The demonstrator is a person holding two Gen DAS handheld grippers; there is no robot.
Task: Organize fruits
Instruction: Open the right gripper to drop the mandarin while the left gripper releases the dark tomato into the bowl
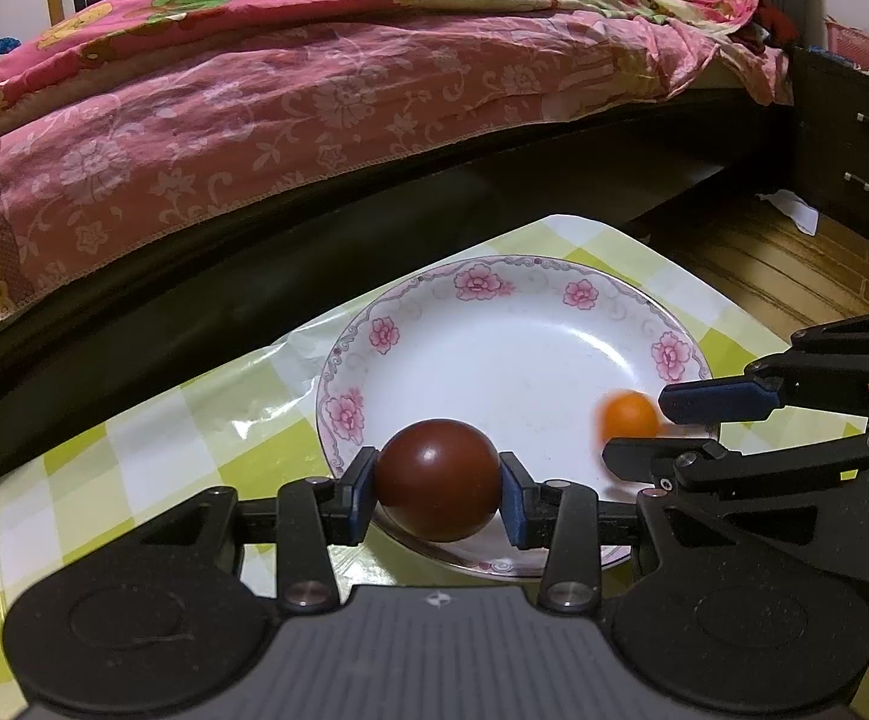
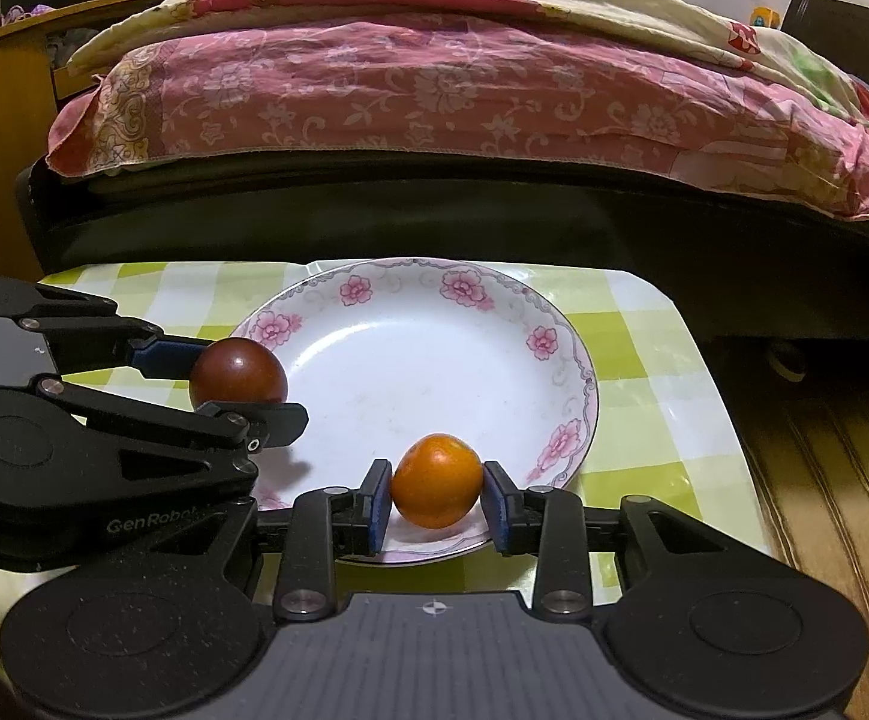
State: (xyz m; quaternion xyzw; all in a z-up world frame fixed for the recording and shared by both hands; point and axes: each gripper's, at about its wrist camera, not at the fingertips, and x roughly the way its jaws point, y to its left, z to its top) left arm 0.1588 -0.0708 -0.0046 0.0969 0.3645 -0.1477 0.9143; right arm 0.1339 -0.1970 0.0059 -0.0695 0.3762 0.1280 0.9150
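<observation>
Fruits are being put on the white plate [image 2: 434,360] with pink flowers, which stands on the checked tabletop [image 2: 644,360] beside the bed [image 2: 434,90]. The left gripper [image 1: 439,489] holds a dark red fruit [image 1: 438,479] firmly between its jaws, over the near rim of the plate. The right gripper [image 2: 436,501] has a small orange fruit [image 2: 436,480] between its jaws; in its own view a thin gap shows on each side, so the jaws seem loose around it and the fruit appears to rest in the plate. I judge that the step in hand is the release of the orange fruit. The next move calls for lifting the right gripper away without pushing the fruit, then lowering and freeing the dark red fruit, slowly, because round fruits roll easily.
</observation>
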